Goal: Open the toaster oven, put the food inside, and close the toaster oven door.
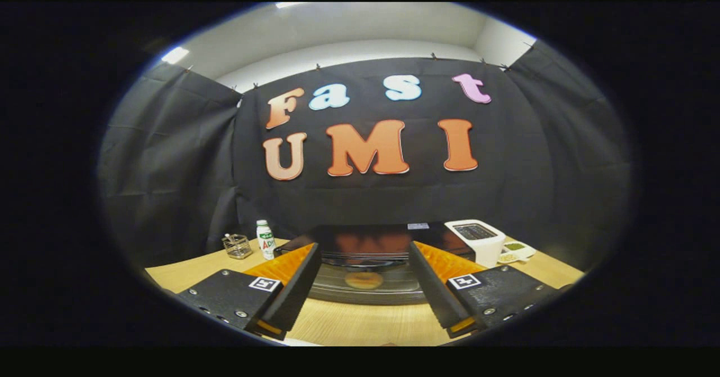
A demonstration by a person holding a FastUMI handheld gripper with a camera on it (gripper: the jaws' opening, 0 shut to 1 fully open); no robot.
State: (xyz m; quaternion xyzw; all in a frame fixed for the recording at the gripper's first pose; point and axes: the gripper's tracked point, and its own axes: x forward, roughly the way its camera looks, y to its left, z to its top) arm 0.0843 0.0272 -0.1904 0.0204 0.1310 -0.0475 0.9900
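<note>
A black toaster oven (368, 236) stands on the wooden table just ahead of my fingers, seen from slightly above its glossy top. Its glass door (337, 287) faces me and looks closed and upright, with a handle bar along its upper edge. A round brownish piece of food (364, 279) shows in the glass; I cannot tell whether it lies behind the glass or is mirrored in it. My gripper (364, 247) is open wide, its two fingers flanking the oven's front, touching nothing and holding nothing.
A white toaster (478, 241) stands right of the oven, with a small white dish (514, 250) of green bits beside it. To the left are a small white bottle (265, 239) and a wire basket (237, 246). Bare wooden table (365, 323) lies under the fingers.
</note>
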